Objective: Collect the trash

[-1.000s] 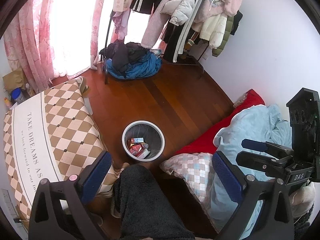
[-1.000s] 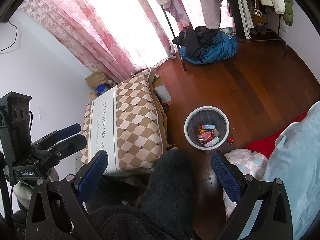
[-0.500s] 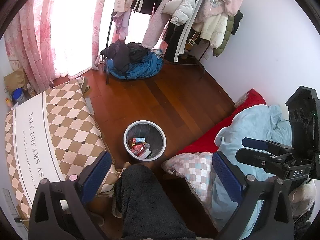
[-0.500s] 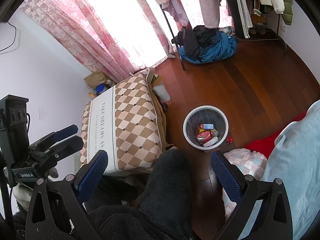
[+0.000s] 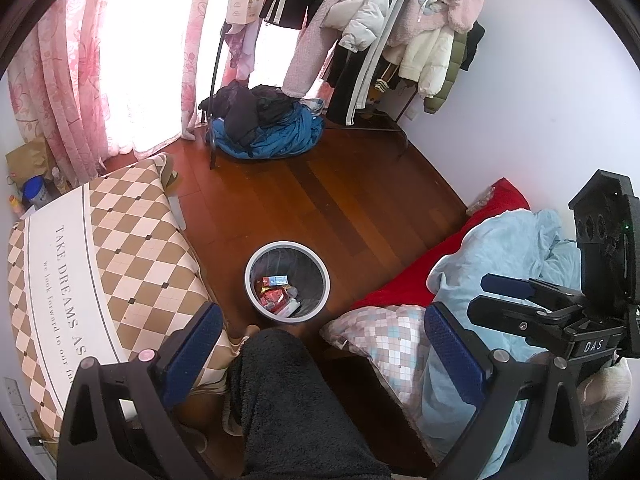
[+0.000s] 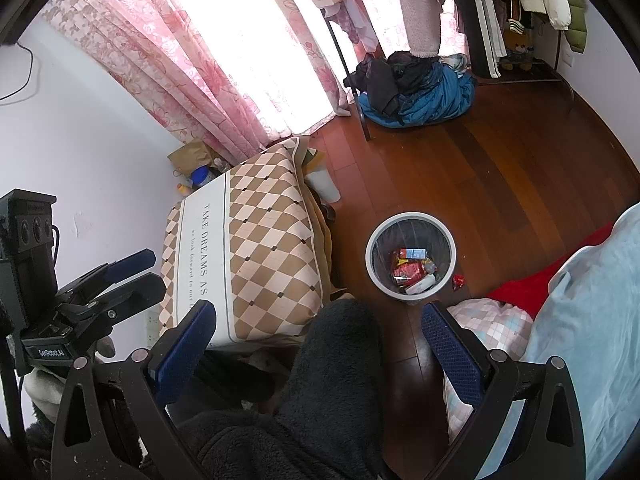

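Note:
A white round bin (image 5: 256,257) with a dark liner stands on the wooden floor and holds red wrappers and a small carton (image 5: 276,291). My left gripper (image 5: 322,315) hovers well above and short of it, open and empty. The right wrist view shows the same bin (image 6: 373,245) with its trash (image 6: 412,270). A small red wrapper (image 6: 459,280) lies on the floor just right of the bin. My right gripper (image 6: 319,313) is also open and empty, held high over a person's dark fleece leg (image 6: 332,364). Each gripper shows in the other's view, the right gripper (image 5: 508,298) and the left gripper (image 6: 124,274).
A low table under a brown checked cloth (image 5: 92,248) stands left of the bin. A checked pillow (image 5: 384,336), blue blanket (image 5: 504,248) and red bedding (image 5: 472,228) lie to the right. A clothes pile (image 5: 264,128), a coat rack (image 5: 384,28) and pink curtains (image 5: 64,80) fill the back.

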`<state>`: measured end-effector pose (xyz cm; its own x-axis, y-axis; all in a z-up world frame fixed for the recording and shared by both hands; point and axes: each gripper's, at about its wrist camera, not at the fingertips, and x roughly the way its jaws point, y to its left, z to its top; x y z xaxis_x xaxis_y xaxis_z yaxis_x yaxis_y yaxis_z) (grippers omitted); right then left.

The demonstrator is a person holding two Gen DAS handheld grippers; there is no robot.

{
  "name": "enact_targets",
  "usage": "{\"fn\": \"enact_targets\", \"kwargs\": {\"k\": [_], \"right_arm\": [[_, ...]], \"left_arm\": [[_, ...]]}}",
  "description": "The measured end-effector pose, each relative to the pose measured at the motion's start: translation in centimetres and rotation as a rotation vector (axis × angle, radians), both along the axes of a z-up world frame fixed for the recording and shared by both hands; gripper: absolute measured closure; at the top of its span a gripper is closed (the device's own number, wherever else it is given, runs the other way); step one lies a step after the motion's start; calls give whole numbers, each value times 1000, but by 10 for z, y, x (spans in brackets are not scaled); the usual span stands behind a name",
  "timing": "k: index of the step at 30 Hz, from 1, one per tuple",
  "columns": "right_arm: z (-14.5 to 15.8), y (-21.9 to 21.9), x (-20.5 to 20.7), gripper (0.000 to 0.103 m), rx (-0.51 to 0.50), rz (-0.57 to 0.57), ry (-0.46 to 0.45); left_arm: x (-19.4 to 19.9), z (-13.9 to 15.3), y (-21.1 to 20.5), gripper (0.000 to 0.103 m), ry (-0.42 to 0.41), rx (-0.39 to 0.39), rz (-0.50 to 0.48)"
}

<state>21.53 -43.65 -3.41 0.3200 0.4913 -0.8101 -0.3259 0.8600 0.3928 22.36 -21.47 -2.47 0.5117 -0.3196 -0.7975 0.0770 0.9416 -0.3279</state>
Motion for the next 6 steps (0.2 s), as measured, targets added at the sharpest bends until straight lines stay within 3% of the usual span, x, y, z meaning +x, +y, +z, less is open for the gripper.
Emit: {"fn": "enact_targets", "kwargs": {"k": [6], "right_arm": [[-1,0,0,0,-3,2,1]], "left_arm": [[-1,3,-2,0,-8,-15,-1]]}}
